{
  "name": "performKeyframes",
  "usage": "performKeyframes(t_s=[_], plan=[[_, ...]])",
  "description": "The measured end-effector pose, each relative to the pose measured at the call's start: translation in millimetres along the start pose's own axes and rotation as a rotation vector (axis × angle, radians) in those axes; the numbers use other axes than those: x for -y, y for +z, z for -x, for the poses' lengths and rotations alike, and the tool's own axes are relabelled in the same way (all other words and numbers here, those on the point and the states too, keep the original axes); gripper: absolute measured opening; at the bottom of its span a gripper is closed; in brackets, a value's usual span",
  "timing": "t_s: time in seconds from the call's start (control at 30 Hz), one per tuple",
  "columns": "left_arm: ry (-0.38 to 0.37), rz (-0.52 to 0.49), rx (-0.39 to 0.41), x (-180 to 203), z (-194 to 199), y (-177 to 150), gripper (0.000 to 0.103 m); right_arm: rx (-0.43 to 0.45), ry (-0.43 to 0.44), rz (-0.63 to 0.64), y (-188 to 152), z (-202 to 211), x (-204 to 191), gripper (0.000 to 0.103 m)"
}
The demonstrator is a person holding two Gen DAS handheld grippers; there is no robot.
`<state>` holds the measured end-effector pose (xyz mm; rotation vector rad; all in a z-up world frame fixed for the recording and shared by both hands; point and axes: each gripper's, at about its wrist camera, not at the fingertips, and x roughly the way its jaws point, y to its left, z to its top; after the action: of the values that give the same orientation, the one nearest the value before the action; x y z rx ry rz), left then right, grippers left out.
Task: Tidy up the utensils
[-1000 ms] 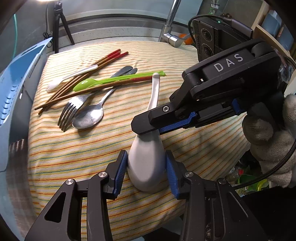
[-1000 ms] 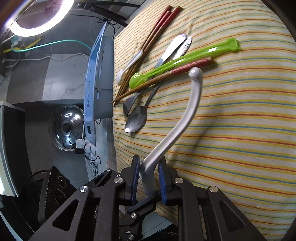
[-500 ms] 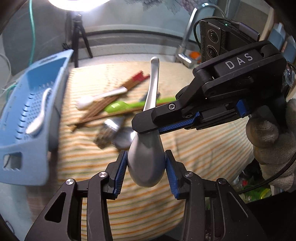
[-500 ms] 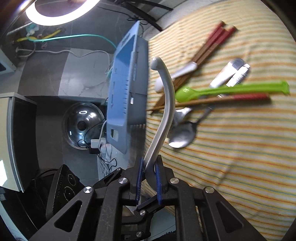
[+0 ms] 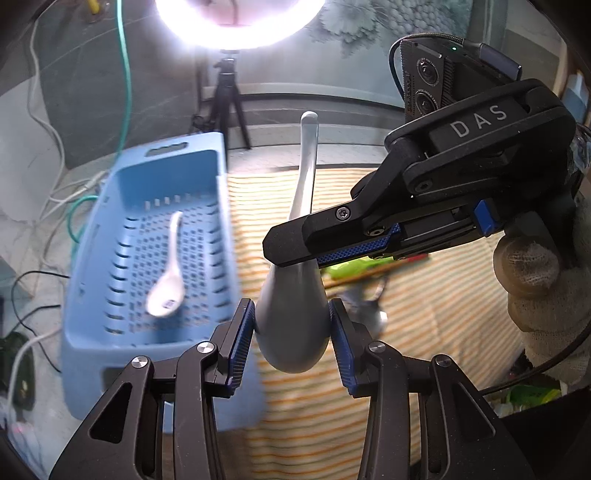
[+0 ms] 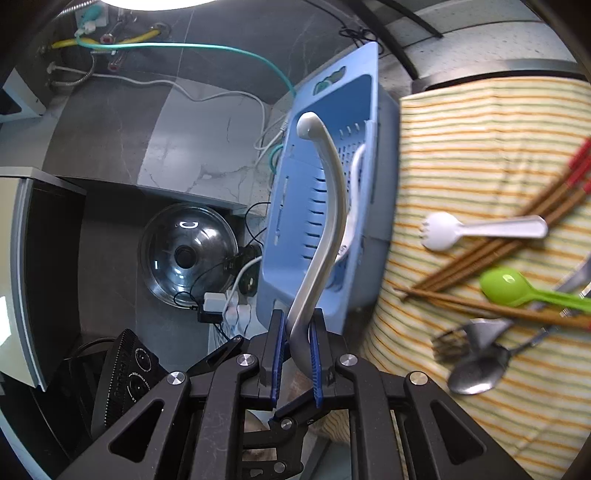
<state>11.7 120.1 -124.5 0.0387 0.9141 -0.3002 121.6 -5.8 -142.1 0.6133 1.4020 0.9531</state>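
Note:
A white ceramic soup spoon (image 5: pixel 295 317) is held in the air by both grippers. My left gripper (image 5: pixel 291 339) is shut on its bowl. My right gripper (image 6: pixel 297 347) is shut on the lower handle (image 6: pixel 325 206); it also shows in the left wrist view (image 5: pixel 332 240), crossing in from the right. The spoon's handle tip points toward the blue slotted basket (image 5: pixel 110 332), which holds another white spoon (image 5: pixel 168 284). The basket also shows in the right wrist view (image 6: pixel 295 236).
On the striped cloth (image 6: pixel 480 147) lie a white spork (image 6: pixel 480 229), brown chopsticks (image 6: pixel 517 236), a green spoon (image 6: pixel 517 288), a metal fork (image 6: pixel 454 343) and a metal spoon (image 6: pixel 480 373). A pot lid (image 6: pixel 188 254) and cables lie on the floor. A ring light (image 5: pixel 240 22) stands behind.
Both grippers have carried the white soup spoon up off the cloth and to the left, toward the blue basket. The utensil pile has shifted to the right in both views.

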Motion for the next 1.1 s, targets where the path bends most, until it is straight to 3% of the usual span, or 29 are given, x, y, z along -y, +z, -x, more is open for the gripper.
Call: performKeyframes(t_s=[0.4,0.73,0.83,0.9,0.93,1.1], plan=[[0.016,0.015,-0.015,-60.2,-15.6,18.7,0.039,-0.012,-0.027,0.008,44.9,-46.6,-20.0,0.012],[-0.020,0.028,-0.034,-73.7,-28.0,19.7,0.038,-0.008,-0.100,0.026,57.1,-65.9,-22.7,0.014],[-0.002,0.028,-0.046,-73.6,-29.0,19.4,0.039,0.020,-0.170,0.056,59.0,-64.8,-26.8,0.020],[-0.007,0.043,-0.057,-76.1,-28.9,19.2,0.040,0.039,-0.177,0.053,60.2,-61.6,-26.1,0.039],[-0.008,0.049,-0.056,-77.5,-28.1,18.8,0.040,0.049,-0.184,0.052,60.3,-59.3,-25.6,0.042],[-0.006,0.067,-0.049,-81.6,-23.0,16.5,0.040,0.073,-0.201,0.069,60.6,-50.5,-27.9,0.046]])
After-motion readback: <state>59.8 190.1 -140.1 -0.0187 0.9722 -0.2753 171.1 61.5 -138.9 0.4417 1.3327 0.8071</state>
